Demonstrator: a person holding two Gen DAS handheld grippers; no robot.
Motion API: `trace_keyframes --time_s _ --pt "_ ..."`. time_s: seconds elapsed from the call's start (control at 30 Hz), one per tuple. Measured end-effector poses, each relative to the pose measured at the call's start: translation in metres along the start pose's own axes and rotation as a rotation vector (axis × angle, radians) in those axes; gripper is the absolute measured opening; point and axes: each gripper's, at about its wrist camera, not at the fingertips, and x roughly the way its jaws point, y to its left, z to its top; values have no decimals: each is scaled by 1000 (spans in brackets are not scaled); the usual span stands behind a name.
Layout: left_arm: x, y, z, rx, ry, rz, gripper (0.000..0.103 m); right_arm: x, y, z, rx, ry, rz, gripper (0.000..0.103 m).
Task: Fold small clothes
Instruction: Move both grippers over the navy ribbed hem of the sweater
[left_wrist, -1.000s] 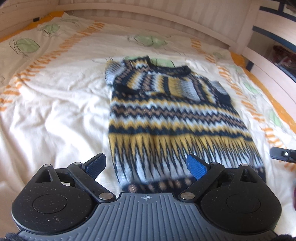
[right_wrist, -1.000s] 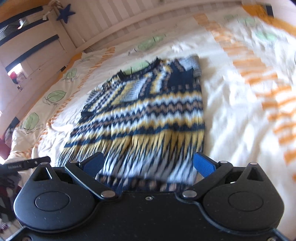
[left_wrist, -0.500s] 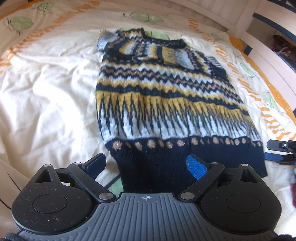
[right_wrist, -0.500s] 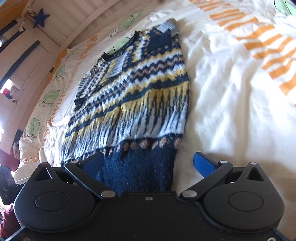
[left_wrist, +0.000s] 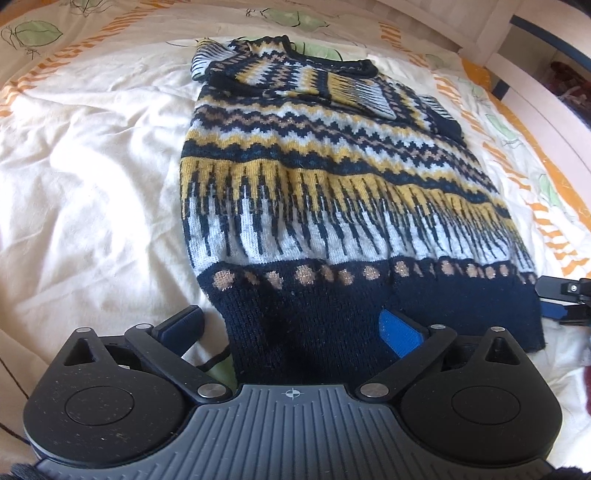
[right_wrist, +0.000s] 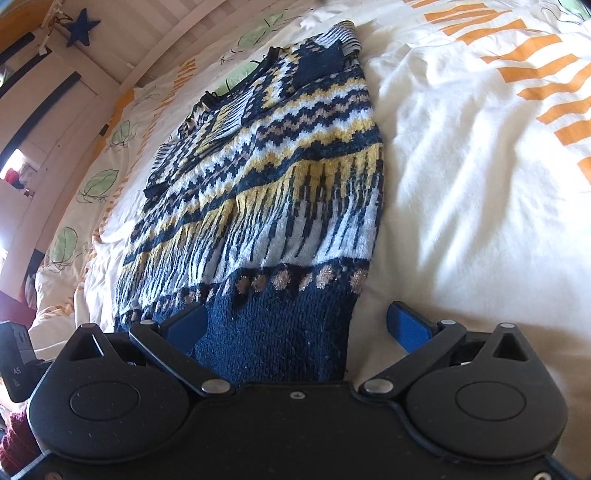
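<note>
Now both claws gape wide over the sweater's (left_wrist: 332, 192) navy hem — left claw (left_wrist: 291, 328), right claw (right_wrist: 297, 328) — gripping nothing, on the bed (left_wrist: 92, 184).

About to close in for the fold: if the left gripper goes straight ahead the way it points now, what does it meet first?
The left gripper, jaws open, would meet the sweater first, at its navy hem band, which already lies between the fingers. Height above the bedsheet is unclear, so it may slide over the hem.
</note>
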Motion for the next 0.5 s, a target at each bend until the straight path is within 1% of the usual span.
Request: trace_keyframes --time_s 0.23,0.5 --pt "1 2 1 -25 -15 -6 102 2 2 -1 -16 -16 3 103" --pt "-1 5 2 -68 -28 -26 102 1 -6 0 47 -43 52 103"
